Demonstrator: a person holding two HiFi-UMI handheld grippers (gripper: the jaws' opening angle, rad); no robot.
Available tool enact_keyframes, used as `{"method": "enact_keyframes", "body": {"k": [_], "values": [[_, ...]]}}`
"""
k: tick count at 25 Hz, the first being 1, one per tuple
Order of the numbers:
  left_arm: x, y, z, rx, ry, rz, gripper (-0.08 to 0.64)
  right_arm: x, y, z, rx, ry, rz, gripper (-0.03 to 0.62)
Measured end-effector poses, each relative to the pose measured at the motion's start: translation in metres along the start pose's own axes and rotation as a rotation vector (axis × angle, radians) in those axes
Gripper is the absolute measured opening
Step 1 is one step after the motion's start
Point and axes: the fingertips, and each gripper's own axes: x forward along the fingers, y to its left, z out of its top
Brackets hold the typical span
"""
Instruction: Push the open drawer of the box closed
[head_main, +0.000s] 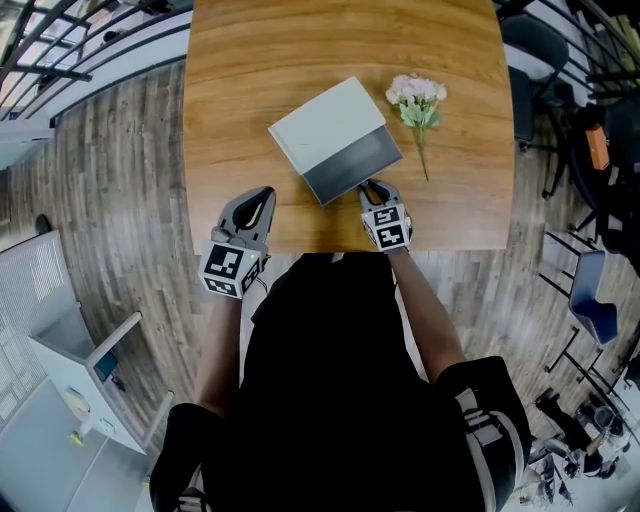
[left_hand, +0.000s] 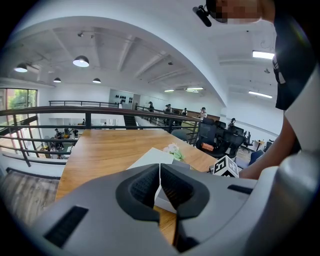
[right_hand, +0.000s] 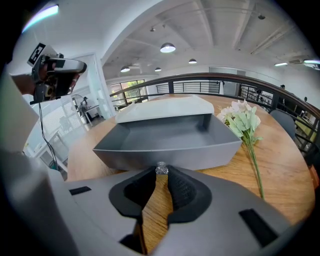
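A white box lies at an angle on the wooden table, its grey drawer pulled out toward me. In the right gripper view the drawer is empty, and a small clear knob sticks out of its front wall. My right gripper is at that front wall with its fingertips pinched on the knob; in the head view the right gripper touches the drawer's near face. My left gripper hovers at the table's front edge, left of the box, shut and empty, its jaws together.
A small bunch of pale pink flowers lies on the table to the right of the box, stem toward me. Office chairs stand past the table's right side and a railing runs along the left.
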Motion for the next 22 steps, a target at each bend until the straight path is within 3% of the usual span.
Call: {"method": "enact_keyframes", "body": {"k": [22], "values": [[0.001, 0.005, -0.003, -0.012, 0.003, 0.011, 0.025, 0.015, -0.004, 0.015, -0.013, -0.010, 0.010, 0.087]]}}
